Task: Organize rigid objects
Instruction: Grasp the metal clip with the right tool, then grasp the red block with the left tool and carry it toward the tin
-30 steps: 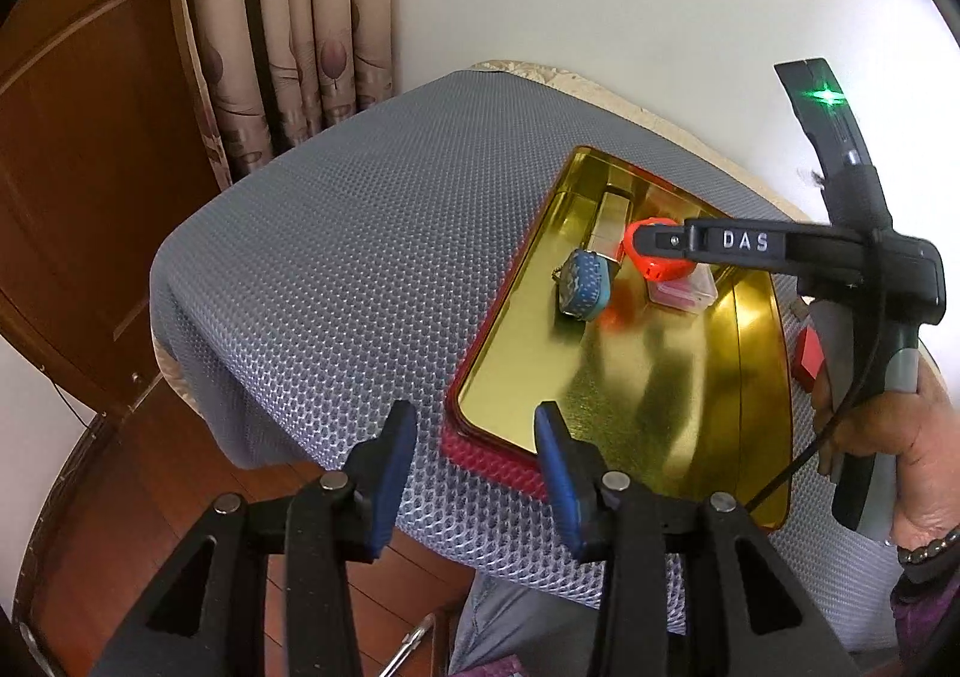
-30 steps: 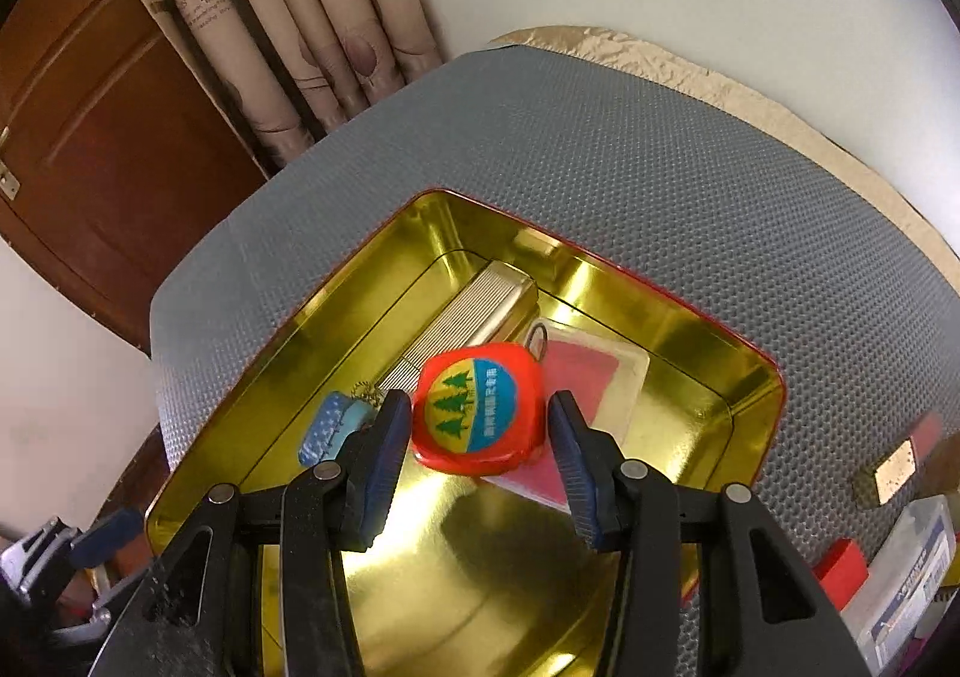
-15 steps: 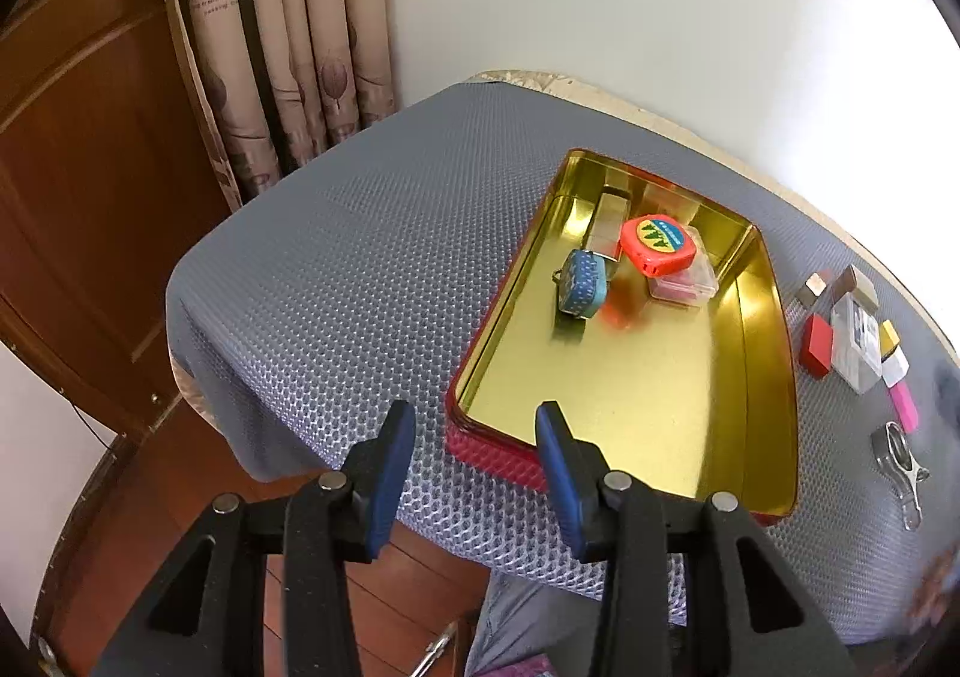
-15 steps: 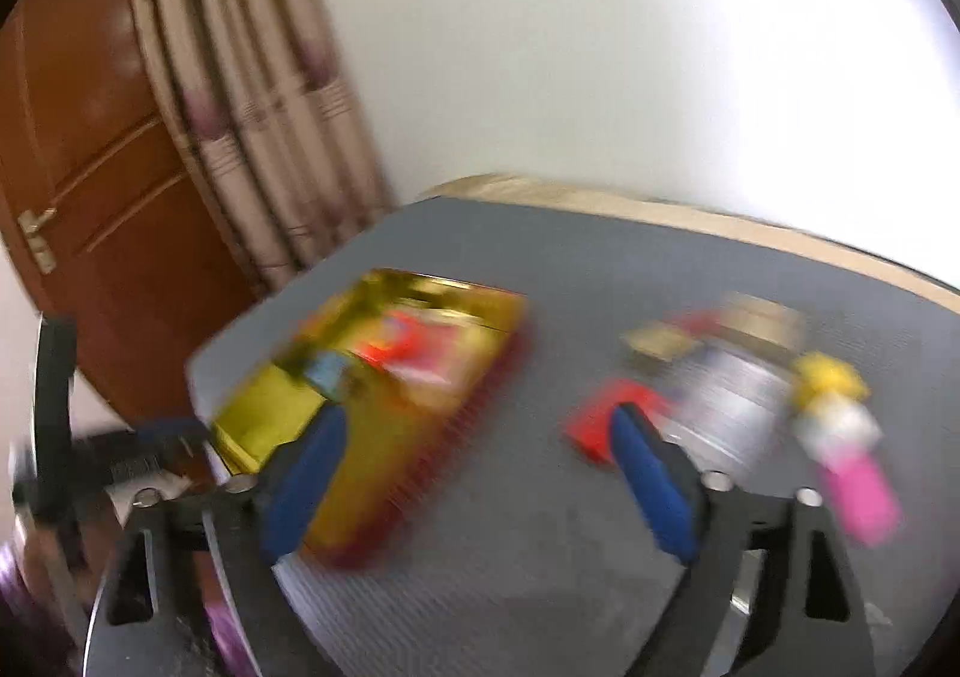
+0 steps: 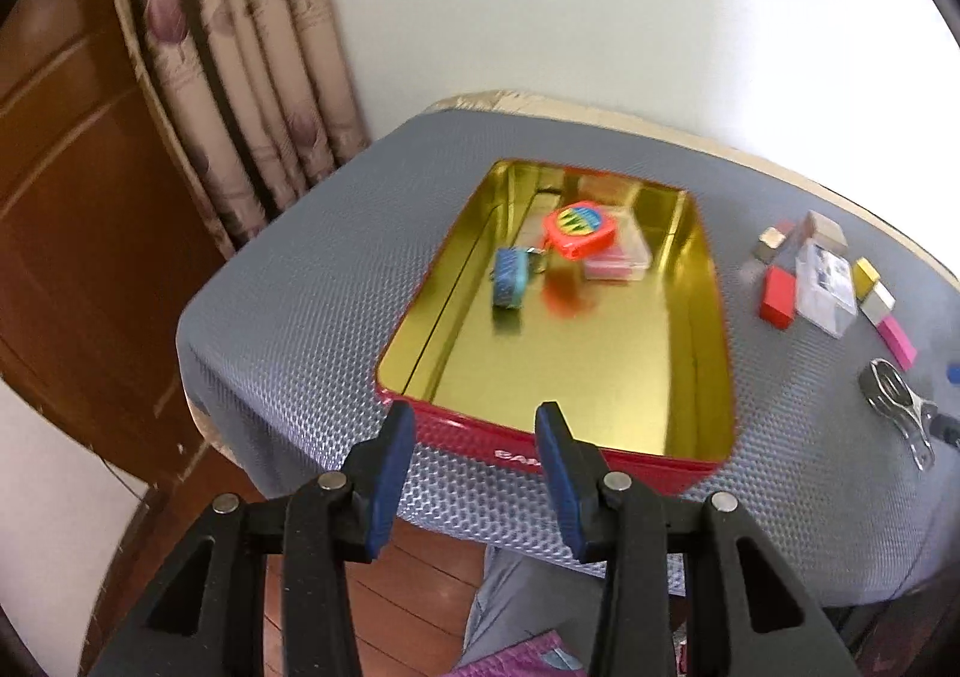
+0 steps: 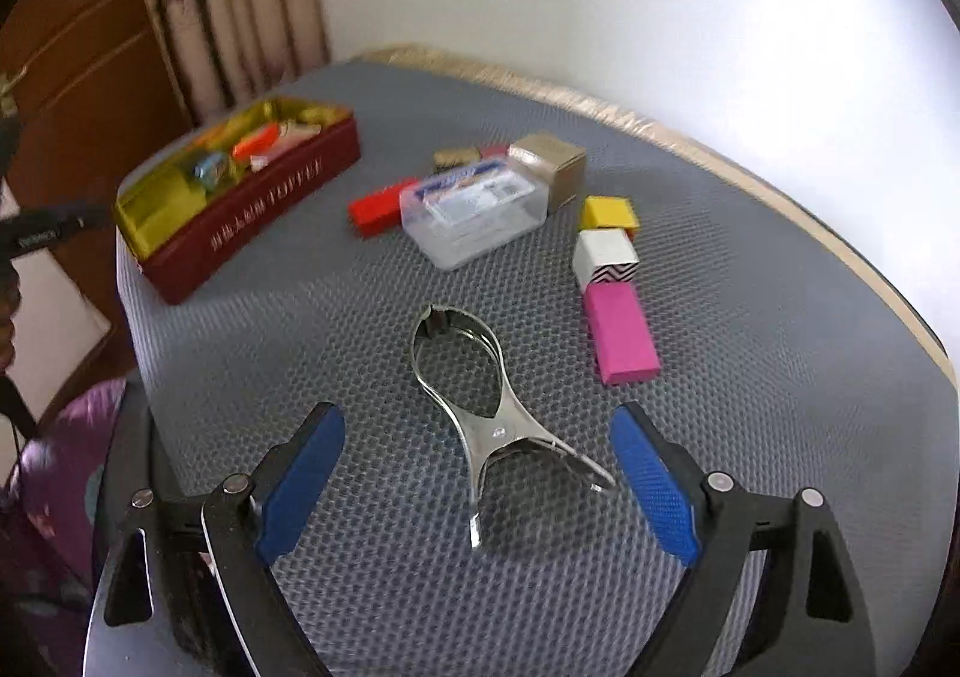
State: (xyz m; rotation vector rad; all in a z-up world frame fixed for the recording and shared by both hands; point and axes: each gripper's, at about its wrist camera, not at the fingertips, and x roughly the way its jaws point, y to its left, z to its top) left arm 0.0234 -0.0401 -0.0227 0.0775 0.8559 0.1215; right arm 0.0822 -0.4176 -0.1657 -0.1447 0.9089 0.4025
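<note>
Left wrist: your left gripper (image 5: 474, 467) is spread, empty, at the near wall of the tin (image 5: 456, 425); the tape measure (image 5: 579, 228) sits inside.
Right wrist: your right gripper (image 6: 477, 485) is spread wide, empty, straddling the metal clamp (image 6: 480, 407) on the mat (image 6: 750, 377).

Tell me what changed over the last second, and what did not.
The right gripper let go of the red tape measure in the tin, swung right, and now hangs open over the metal clip. The left gripper stayed open by the tin's near edge; the tin's contents unchanged.
</note>
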